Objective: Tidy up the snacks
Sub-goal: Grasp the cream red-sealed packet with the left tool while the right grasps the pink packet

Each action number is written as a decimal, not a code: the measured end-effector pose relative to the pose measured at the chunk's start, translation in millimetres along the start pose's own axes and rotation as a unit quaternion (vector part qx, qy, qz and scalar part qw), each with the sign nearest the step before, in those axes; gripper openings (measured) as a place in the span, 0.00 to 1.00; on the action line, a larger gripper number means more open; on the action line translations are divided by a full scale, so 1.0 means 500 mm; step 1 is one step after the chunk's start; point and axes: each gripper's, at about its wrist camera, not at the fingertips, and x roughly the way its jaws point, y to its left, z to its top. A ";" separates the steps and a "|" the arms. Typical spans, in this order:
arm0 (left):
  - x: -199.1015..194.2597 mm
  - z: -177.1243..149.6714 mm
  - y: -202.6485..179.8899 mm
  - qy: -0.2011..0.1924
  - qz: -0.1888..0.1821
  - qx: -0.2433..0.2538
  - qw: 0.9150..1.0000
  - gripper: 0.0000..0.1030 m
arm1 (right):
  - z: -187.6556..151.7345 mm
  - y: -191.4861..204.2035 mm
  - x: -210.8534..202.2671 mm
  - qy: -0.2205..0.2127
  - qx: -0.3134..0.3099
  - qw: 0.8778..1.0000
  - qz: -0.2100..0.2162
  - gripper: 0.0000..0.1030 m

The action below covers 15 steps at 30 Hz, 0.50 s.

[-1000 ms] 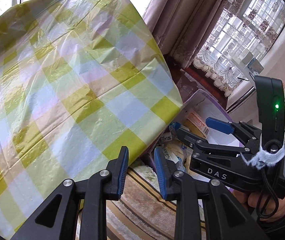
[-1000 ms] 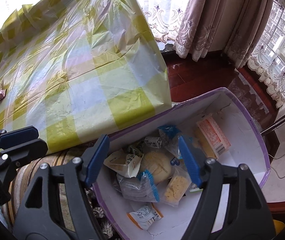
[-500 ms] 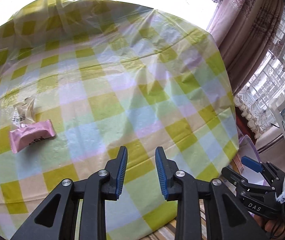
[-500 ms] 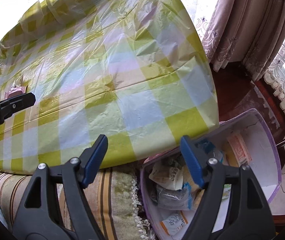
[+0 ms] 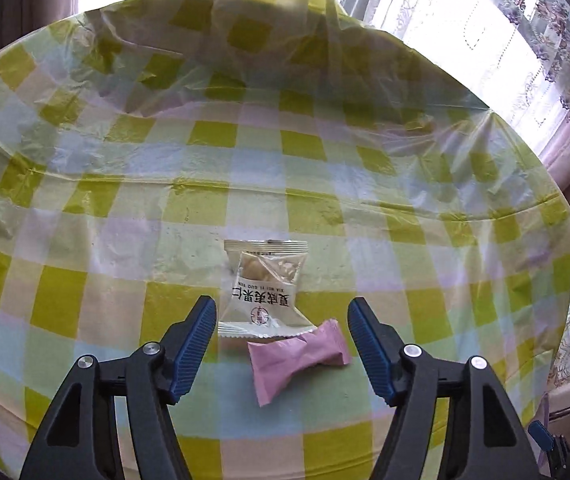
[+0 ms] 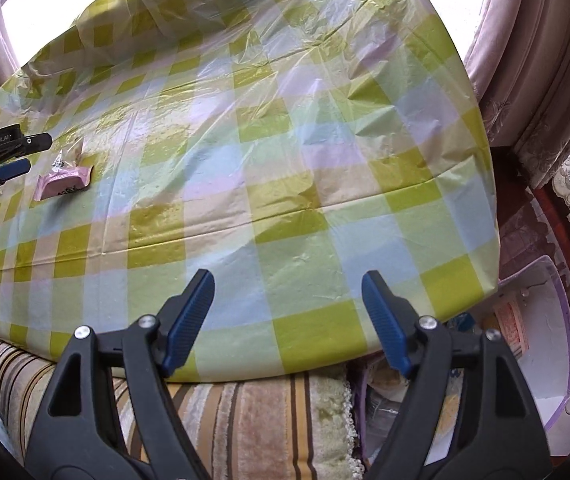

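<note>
With the left gripper (image 5: 281, 344) spread wide over the pink snack (image 5: 299, 358), which touches the near edge of the clear nut packet (image 5: 263, 290) on the checked tablecloth (image 5: 365, 184), it seems best to lower squarely and pinch only the pink one, while the right gripper (image 6: 287, 318) hangs open and empty at the table's near edge.

The table (image 5: 365, 168) was covered by a yellow-green checked plastic cloth (image 6: 285, 160). A clear snack packet (image 5: 263, 288) and a pink wrapped snack (image 5: 297, 358) were laid touching each other, near the table's front edge.
</note>
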 end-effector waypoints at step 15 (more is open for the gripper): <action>0.104 0.017 0.004 0.032 0.050 0.047 0.997 0.48 | 0.051 0.163 0.039 -0.010 -0.088 0.995 0.044 0.88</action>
